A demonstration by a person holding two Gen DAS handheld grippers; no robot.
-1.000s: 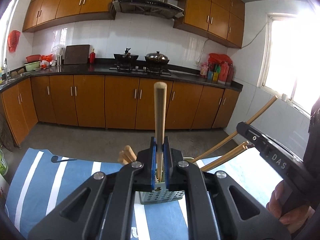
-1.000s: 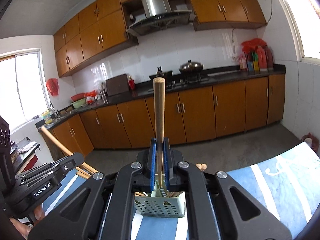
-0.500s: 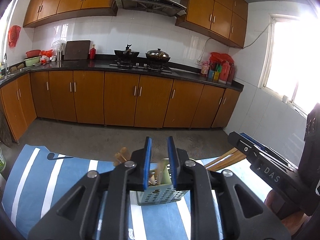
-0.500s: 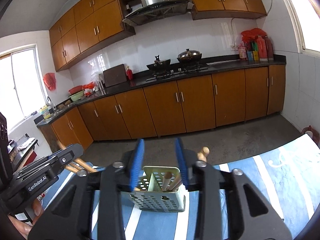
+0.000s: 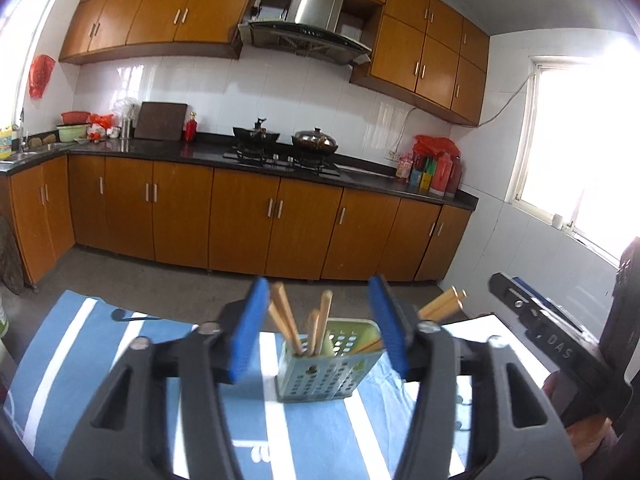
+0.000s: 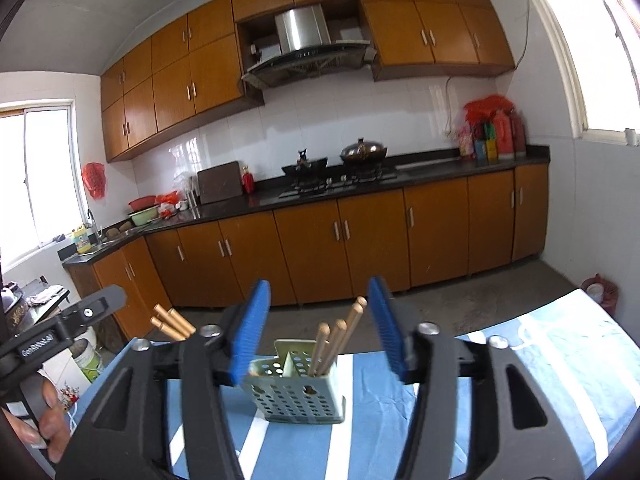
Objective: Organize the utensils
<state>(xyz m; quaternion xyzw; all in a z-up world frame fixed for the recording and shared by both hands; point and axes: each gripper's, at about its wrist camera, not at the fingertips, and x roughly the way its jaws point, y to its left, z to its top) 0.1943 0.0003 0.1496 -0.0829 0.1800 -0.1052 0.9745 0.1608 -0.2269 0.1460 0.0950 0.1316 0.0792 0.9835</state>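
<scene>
Standing in the perforated green holder (image 5: 328,364), the wooden chopsticks (image 5: 316,326) lean in its compartments on the blue-and-white striped cloth (image 5: 72,344), and no loose utensil shows on the cloth, so the sorting looks close to finished. Both the left gripper (image 5: 320,330) and the right gripper (image 6: 318,330) have just been opening and now stand parted with nothing between their blue pads, the holder framed beyond them. Behind runs a kitchen with orange cabinets (image 6: 360,232), a dark countertop (image 6: 440,168) and bright windows (image 5: 588,140).
</scene>
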